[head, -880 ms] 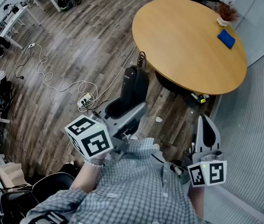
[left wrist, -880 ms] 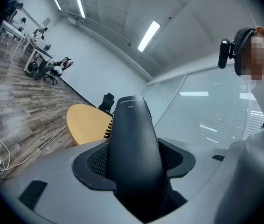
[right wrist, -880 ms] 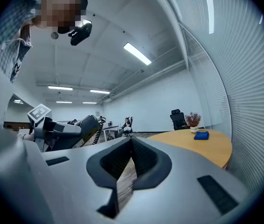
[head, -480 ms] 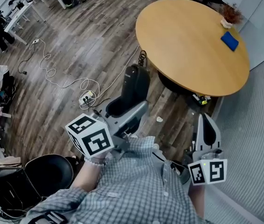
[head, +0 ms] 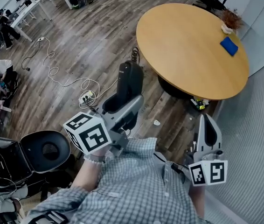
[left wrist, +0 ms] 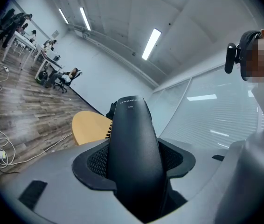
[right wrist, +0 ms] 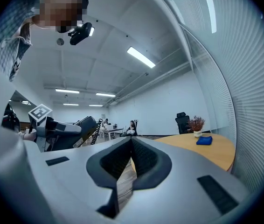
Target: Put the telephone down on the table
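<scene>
A black telephone handset (head: 128, 80) stands up between the jaws of my left gripper (head: 122, 108), which is shut on its lower part. Its coiled cord (head: 135, 55) runs off its far end. The handset hangs over the wooden floor, short of the round wooden table (head: 188, 45). In the left gripper view the handset (left wrist: 134, 148) fills the gap between the pads, with the table (left wrist: 90, 127) beyond. My right gripper (head: 206, 125) is shut and empty, held low at the person's right side. In the right gripper view its jaws (right wrist: 131, 148) meet, with nothing between them.
On the table lie a blue flat object (head: 229, 45) and a small potted plant (head: 230, 20) at its far edge. A power strip with white cables (head: 86, 97) lies on the floor. A black chair (head: 48, 150) stands at lower left. A slatted glass wall runs along the right.
The left gripper with the handset has shifted slightly up and left. The head view has swung, bringing the black chair in at lower left. The right gripper has stayed put.
</scene>
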### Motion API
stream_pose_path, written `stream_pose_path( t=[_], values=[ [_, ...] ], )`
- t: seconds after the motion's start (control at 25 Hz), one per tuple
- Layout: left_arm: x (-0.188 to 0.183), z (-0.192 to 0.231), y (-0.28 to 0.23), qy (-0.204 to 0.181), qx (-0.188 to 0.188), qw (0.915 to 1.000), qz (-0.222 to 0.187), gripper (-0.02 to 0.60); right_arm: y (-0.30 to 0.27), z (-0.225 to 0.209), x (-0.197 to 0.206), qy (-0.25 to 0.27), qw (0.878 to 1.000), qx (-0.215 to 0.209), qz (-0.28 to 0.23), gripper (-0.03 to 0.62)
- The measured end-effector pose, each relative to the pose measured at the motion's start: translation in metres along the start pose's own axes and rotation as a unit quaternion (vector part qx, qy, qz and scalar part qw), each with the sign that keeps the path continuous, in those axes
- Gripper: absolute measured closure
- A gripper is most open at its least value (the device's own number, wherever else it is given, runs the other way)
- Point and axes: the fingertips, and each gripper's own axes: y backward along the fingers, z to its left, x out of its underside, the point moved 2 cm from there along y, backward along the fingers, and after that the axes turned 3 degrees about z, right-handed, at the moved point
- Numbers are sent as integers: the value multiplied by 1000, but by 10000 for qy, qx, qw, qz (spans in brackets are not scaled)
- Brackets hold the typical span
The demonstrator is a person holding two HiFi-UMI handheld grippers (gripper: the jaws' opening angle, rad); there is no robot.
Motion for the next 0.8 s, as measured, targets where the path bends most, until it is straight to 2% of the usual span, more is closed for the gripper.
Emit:
stream_pose_path(
  t=[0.12,0.36,0.56,0.8],
  values=[
    [1,-2,-3,12,-73,9999,-114,304,6,-9,4,23,10000,3,27,588],
    [-5,10,-21,-70,-216,9997,-92,304,1,-21,9,0,9999,31,153,588],
    [-21,43,-53,-201,-286,9994,-16,304,-27,-27,13,137,9996,157,172,588],
    [-47,93,-107,-265,-322,9986,314,304,-84,-34,7,150,9990,271,312,588]
  ],
)
